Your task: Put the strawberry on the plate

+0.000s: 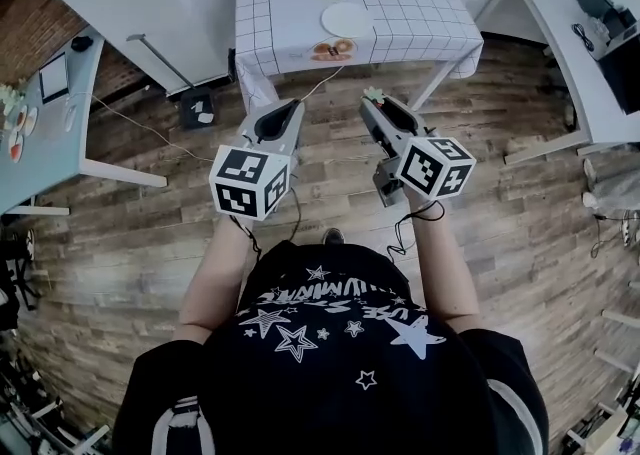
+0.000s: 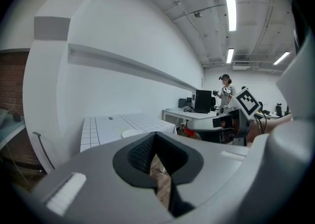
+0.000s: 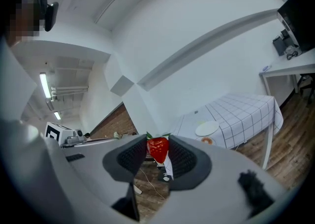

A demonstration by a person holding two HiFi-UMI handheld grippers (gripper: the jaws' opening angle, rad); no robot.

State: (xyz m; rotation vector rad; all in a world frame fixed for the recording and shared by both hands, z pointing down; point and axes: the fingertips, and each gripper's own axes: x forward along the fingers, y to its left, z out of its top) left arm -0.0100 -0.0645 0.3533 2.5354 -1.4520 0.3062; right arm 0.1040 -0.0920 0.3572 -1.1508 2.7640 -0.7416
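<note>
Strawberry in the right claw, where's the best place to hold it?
Probably as now: the right claw pinches the strawberry across its wide red body, from the sides, with the leaves up and the tapered tip pointing down.

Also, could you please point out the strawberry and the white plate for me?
strawberry [image 3: 158, 150]: right gripper view, on its red body.
white plate [image 1: 346, 19]: head view, on its bare centre.
</note>
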